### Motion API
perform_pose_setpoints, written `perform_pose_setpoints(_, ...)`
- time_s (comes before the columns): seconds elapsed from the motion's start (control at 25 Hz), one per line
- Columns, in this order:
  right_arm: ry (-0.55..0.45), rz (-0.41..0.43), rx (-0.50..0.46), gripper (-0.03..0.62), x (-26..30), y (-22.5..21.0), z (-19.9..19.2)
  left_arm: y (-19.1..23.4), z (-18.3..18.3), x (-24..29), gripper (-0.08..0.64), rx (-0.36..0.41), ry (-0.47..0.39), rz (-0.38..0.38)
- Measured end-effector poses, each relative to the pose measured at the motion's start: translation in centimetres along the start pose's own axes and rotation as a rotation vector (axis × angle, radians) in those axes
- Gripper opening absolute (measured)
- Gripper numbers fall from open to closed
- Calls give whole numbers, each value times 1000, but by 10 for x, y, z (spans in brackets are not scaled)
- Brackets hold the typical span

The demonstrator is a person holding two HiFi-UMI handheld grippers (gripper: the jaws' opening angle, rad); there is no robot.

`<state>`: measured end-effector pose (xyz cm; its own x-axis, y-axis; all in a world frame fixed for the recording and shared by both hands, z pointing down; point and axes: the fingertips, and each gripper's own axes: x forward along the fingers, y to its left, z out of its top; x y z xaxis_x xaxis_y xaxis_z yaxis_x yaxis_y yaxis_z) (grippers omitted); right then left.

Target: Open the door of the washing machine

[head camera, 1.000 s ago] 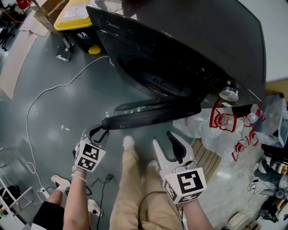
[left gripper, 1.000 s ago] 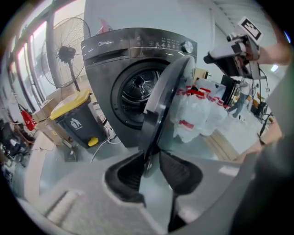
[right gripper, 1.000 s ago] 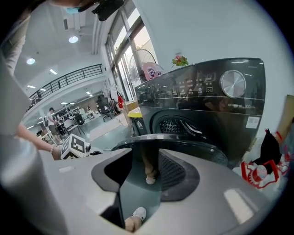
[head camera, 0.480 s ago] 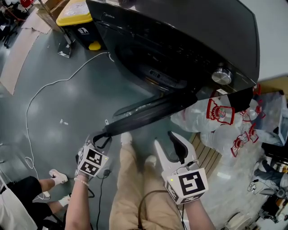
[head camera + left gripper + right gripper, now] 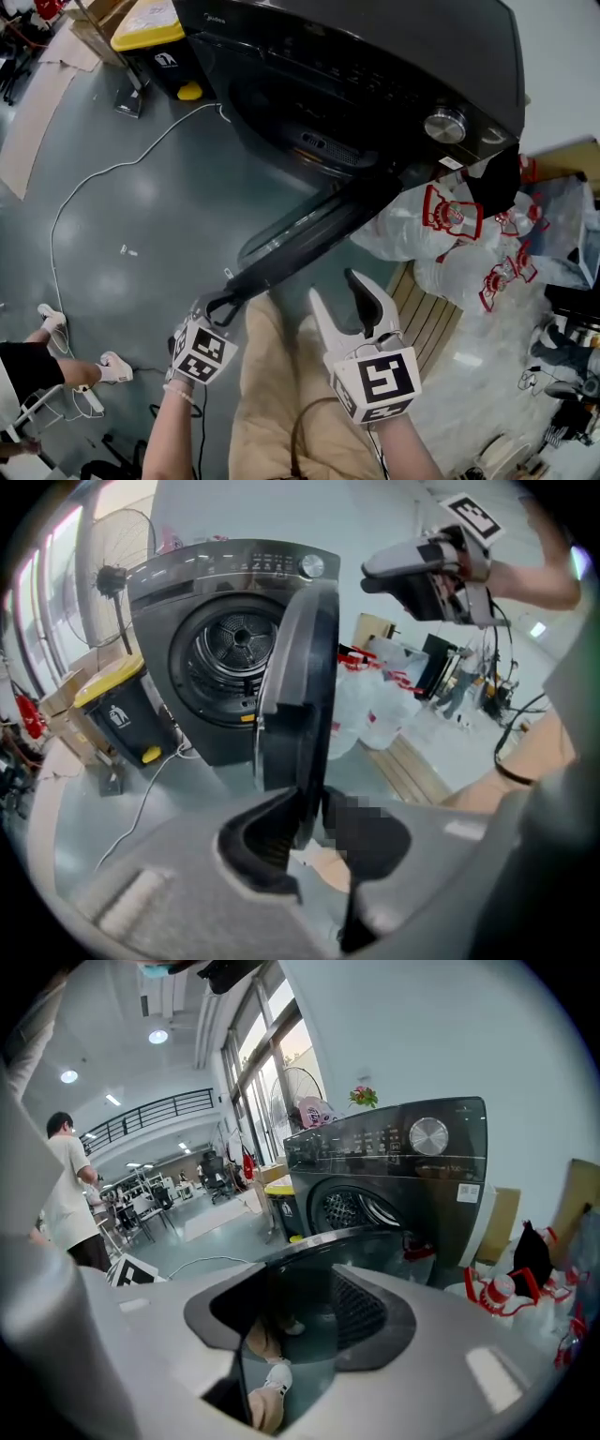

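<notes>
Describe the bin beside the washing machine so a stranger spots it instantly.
Find the dark washing machine with its door swung open. Beside it, away from the white bags, stands a black bin. Its yellow lid sets it apart from the brown cardboard.

Head cam: up high, aimed steeply down at the washer (image 5: 375,66) top and the swung-out door (image 5: 309,230), mid distance. Left gripper view: low, right up against the door's edge, looking past it to the drum (image 5: 234,639). Right gripper view: low too, faces the washer front, fairly near. All 3 share washer, door + bin (image 5: 150,23).
</notes>
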<state>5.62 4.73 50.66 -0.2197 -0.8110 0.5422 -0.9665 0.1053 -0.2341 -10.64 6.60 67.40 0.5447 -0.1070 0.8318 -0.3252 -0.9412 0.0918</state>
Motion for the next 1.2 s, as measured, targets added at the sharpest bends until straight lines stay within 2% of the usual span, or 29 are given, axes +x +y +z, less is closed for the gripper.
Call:
perform_pose_setpoints(0.24, -22, -84, 100, 236, -1, -6, -3, -40, -1, 1, 74, 44, 5, -85)
perform_pose_setpoints(0.48, -16, -177, 193, 249, 7, -16, -5, -55, 7, -19, 80, 39, -34, -97)
perform_pose_setpoints(0.92, 5, -170, 203, 247, -2, -20, -11, -33, 39, -79, 59, -31, -128, 15)
perform_pose_setpoints(1.2, 44, -187, 192, 245, -34, -33, -28, -37, 66, -82, 30, -57, -181, 25)
